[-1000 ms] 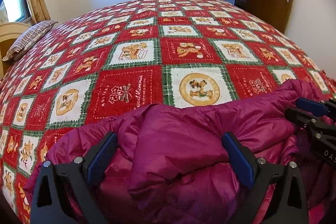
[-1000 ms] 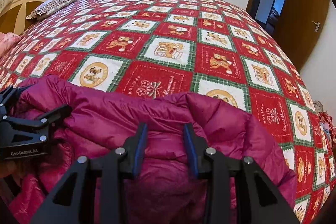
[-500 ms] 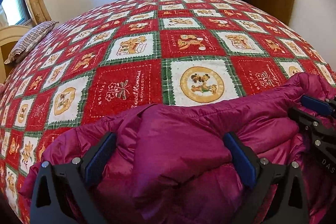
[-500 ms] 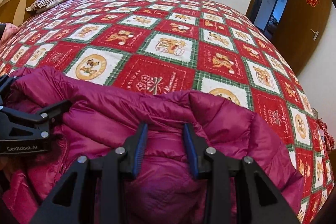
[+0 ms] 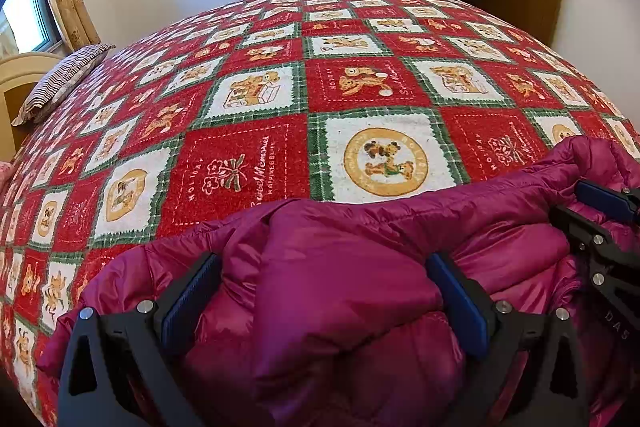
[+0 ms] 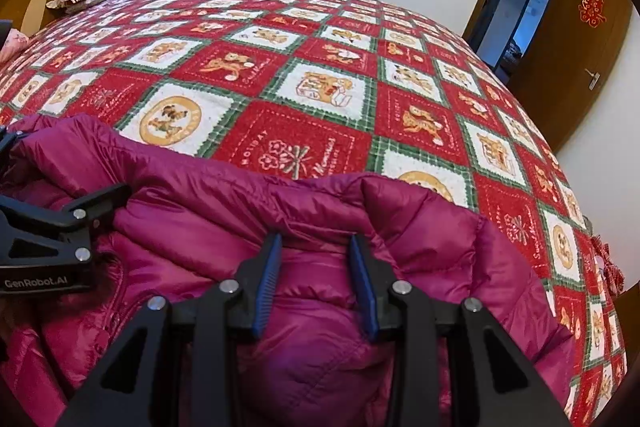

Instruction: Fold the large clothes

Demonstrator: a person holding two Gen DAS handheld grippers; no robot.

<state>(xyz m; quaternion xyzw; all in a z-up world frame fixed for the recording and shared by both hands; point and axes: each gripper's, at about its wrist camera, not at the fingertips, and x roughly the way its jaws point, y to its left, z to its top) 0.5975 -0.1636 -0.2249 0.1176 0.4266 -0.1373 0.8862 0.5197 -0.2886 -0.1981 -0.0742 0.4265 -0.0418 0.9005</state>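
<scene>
Jacket (image 5: 340,287) nudged forward — both grips unchanged.

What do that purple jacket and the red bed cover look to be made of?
The jacket looks like thin, shiny synthetic shell over soft padding: it gleams, crinkles finely and puffs between stitched seams. Whether the filling is down cannot be told. The bed cover looks like matte, fuzzy plush or fleece; its printed bear squares have soft, nappy edges.
</scene>
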